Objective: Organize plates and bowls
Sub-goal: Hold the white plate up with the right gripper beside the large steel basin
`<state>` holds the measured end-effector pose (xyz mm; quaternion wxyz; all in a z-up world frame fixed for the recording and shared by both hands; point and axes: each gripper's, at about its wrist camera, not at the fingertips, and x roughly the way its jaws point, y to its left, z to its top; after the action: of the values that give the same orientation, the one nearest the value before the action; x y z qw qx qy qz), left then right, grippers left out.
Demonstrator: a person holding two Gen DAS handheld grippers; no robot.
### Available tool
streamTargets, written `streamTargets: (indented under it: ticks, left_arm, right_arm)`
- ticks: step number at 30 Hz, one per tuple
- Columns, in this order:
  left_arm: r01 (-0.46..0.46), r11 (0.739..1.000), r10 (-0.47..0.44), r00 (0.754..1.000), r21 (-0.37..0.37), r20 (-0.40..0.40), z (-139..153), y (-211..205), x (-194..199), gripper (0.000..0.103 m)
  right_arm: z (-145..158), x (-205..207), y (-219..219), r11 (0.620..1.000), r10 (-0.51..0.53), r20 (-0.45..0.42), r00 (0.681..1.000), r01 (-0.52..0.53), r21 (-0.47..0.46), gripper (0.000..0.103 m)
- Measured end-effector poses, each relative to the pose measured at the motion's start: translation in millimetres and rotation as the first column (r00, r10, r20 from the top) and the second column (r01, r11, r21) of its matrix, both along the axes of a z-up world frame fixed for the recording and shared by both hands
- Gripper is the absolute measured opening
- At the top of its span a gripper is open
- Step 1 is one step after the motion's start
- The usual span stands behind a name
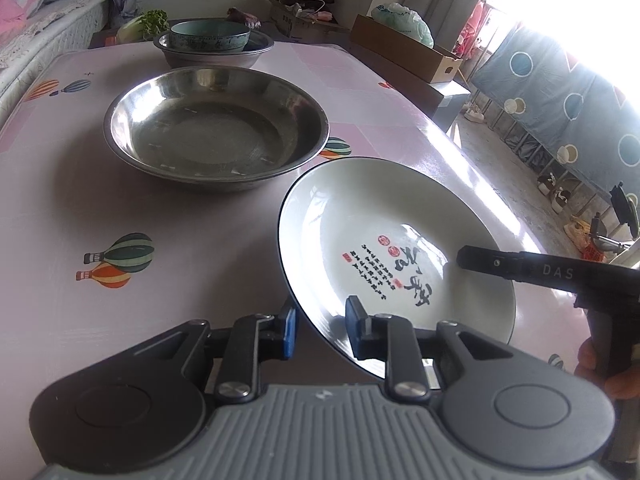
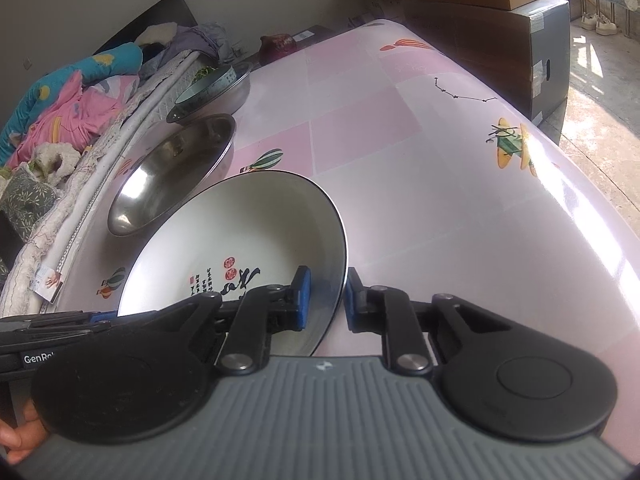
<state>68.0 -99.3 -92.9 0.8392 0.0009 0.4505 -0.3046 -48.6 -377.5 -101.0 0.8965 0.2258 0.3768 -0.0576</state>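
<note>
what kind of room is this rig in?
Likely a lived-in home room, part bedroom: a bed with piled bedding beside the oilcloth-covered table, cardboard boxes, shoes on the floor.

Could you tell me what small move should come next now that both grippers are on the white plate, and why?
Probably lift the white plate straight up a little, level, before carrying it toward the large steel basin. The left gripper and right gripper each have their jaws closed on opposite parts of its rim, and it already sits tilted, so an even lift should keep it from slipping.
</note>
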Motion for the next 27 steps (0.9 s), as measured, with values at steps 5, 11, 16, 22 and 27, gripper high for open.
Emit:
streamTargets:
  ticks: [5,11,16,22,27]
  left_arm:
    - [0.008,0.999,-0.009,1.000,0.034,0.029,0.1,-6.2,5.2,0.029]
    - [0.030,0.996,-0.038,0.995,0.088,0.087,-0.3,-19.0,4.8,0.036]
    - [0.027,0.995,-0.037,0.993,0.093,0.113,-1.9,-24.2,3.8,0.044]
    - [0.008,0.994,-0.021,0.992,0.105,0.121,-0.5,-27.4,3.0,0.045]
    - [-0.004,0.994,-0.009,0.994,0.114,0.112,1.4,-28.9,2.8,0.045]
  right_arm:
    - [-2.0,-1.2,-4.5,1.000,0.004,0.003,1.000,-0.004,0.030,0.015]
    - [-2.7,-2.4,1.3,1.000,-0.001,0.017,1.000,0.001,0.007,0.017]
    - [-3.2,-2.7,12.4,0.998,0.005,0.030,1.000,-0.003,-0.066,0.020]
    - [-1.1,0.9,22.2,0.991,0.008,0.027,1.000,-0.004,-0.137,0.026]
    - [-0.2,2.9,21.2,0.992,-0.004,0.021,1.000,0.007,-0.123,0.026]
